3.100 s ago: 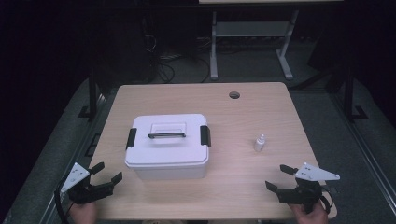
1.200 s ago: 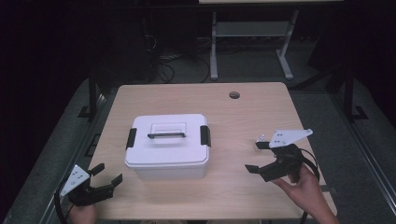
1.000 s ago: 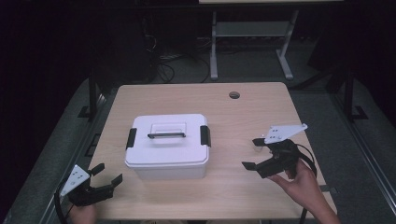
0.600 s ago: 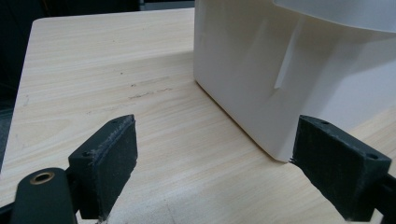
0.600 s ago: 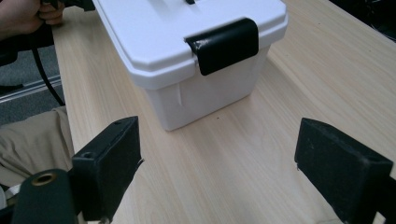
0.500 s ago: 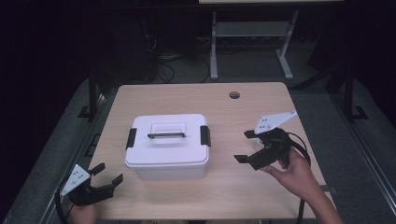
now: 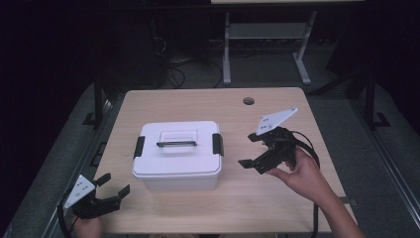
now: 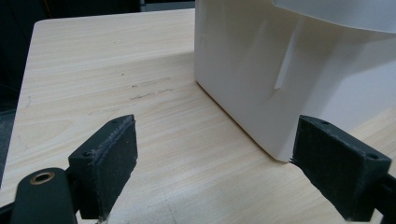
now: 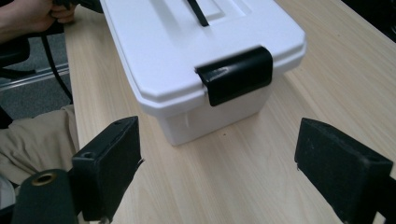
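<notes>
A: One white box (image 7: pixel 177 153) on the bench (image 7: pixel 208 104), left of centre, lid on. Two black latches, one per short end (image 7: pixel 139 147) (image 7: pixel 217 144), plus one black handle (image 7: pixel 176 144) on the lid. Two claws in all.

B: Claw states?

A: Right claw (image 7: pixel 252 149) is wide open with nothing in it, held above the bench just right of the box, jaws pointing left at the right-hand latch (image 9: pixel 235 74). The right gripper view looks straight at that latch; the jaws are apart from it, not touching. Left claw (image 7: pixel 115 184) is also wide open and empty, low at the near left corner of the bench, near the box's near left corner. The left gripper view has the box wall (image 8: pixel 289 79) between and beyond its jaws.

B: Changes from earlier?

A: Three seconds back the right claw sat at the near right corner of the bench; it has come in and left, stage by stage, to the box's right end. A small clear item stood right of the box then; that spot is now behind the right hand (image 7: pixel 297 173), can't tell if it's there. Left claw and box unchanged.
</notes>
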Tool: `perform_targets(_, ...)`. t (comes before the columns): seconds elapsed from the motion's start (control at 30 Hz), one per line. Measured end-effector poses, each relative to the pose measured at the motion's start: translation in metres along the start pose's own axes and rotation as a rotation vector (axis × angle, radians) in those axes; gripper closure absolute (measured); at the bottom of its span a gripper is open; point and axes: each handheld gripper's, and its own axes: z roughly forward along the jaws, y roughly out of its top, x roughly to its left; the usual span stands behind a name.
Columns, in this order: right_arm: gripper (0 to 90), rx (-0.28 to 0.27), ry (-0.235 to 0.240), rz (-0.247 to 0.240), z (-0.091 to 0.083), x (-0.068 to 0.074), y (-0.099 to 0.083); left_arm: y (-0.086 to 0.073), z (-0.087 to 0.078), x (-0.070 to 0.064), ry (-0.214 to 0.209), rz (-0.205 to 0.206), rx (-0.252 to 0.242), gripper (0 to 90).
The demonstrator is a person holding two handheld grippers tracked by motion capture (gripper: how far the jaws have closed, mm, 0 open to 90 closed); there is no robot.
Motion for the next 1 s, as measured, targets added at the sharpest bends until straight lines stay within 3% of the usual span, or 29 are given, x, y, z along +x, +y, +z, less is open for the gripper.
perform_targets(0.6, 14.3, 0.057, 0.04, -0.061, 0.021, 0.003, 0.041, 0.0, 0.0, -0.001, -0.004, 0.005, -0.003, 13.0)
perform_targets(1.0, 14.2, 0.063, 0.07, -0.103, 0.036, 0.005, 0.068, 0.001, 0.001, -0.002, -0.008, 0.006, -0.002, 13.0)
